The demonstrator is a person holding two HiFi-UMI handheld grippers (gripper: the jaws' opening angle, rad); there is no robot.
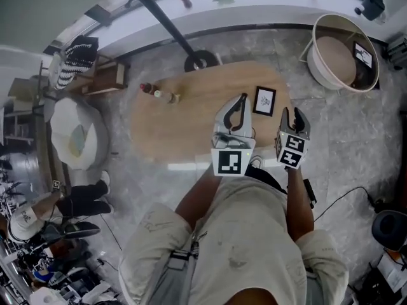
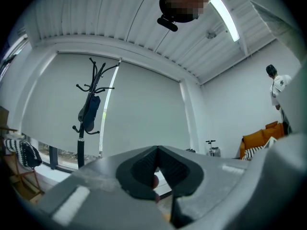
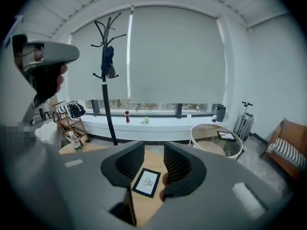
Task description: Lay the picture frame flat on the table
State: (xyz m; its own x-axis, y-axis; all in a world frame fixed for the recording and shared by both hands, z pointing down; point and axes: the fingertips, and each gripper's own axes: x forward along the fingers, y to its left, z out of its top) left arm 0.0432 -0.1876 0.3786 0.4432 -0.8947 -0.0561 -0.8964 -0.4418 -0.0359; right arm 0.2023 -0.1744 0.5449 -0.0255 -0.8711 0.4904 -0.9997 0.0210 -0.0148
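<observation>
Progress: looks pretty much done tbh. The picture frame (image 1: 264,100) lies flat and face up on the table (image 1: 184,116), with nothing propping it.
Left to do: nothing that I can judge from here, maybe just backing the hands off. No fingers are on the frame.
Left gripper (image 2: 157,150): fingers pressed together at the tips with nothing between them. Its view points up at the room, so the frame isn't in it.
Right gripper (image 3: 153,152): fingers apart with a narrowish gap, holding nothing. The frame shows through that gap, below and ahead of the tips, clear of them.
Frame vs fingers: in the head view it sits between the two sets of tips and a bit ahead of them, apart from both.
</observation>
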